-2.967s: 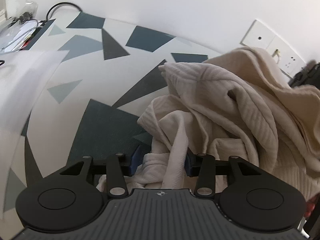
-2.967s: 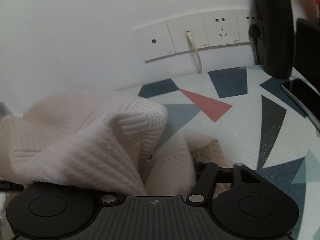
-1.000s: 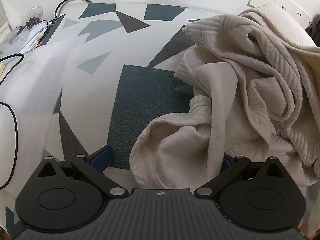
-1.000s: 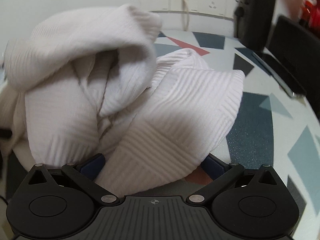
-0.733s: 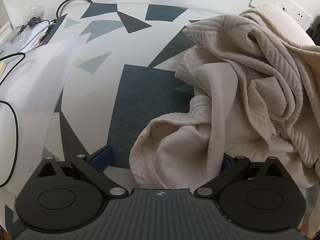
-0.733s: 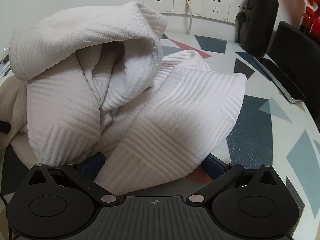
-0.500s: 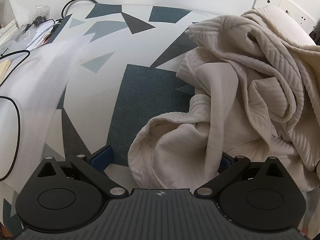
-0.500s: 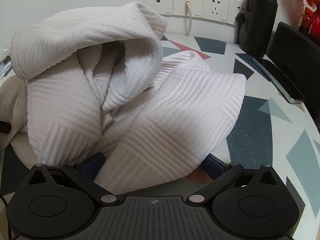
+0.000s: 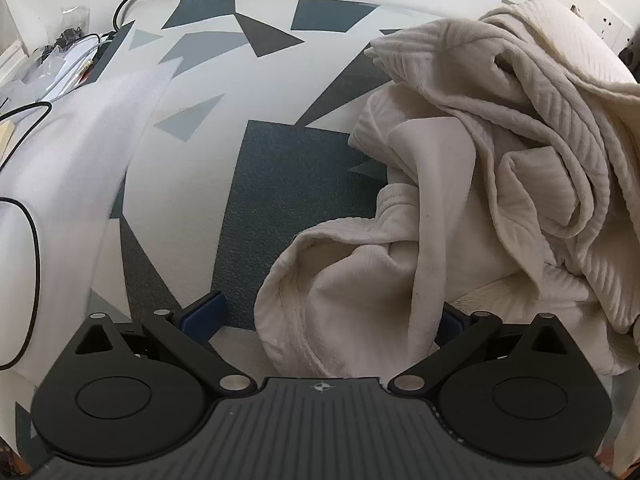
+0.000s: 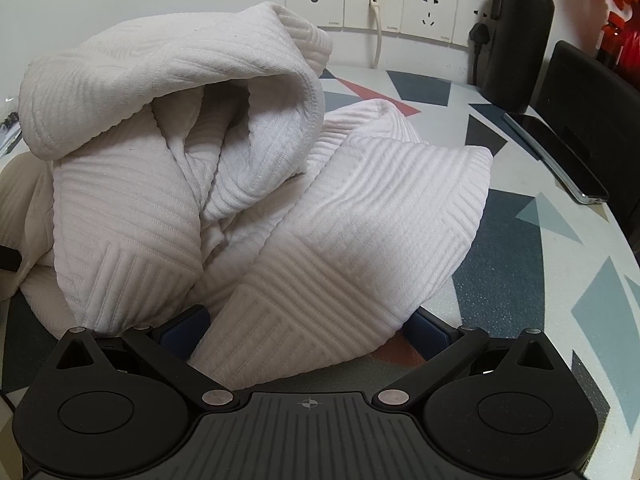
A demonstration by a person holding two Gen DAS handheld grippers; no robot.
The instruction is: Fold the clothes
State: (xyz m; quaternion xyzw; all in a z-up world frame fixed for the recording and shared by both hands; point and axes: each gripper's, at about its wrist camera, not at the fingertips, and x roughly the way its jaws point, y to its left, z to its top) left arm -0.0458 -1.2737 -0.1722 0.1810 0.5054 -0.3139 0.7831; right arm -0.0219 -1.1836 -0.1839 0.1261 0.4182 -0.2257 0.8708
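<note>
no text can be read on anything here.

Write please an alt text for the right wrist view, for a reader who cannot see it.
A crumpled white ribbed garment lies heaped on a table with a triangle pattern, and the open right tongs straddle its near edge. Behind it are wall sockets, a black bottle and a phone.

The left gripper (image 9: 326,316) is held low and level, jaws spread wide, blue pads (image 9: 204,316) far apart. The right gripper (image 10: 306,330) sits likewise, jaws fully parted, gripping nothing
</note>
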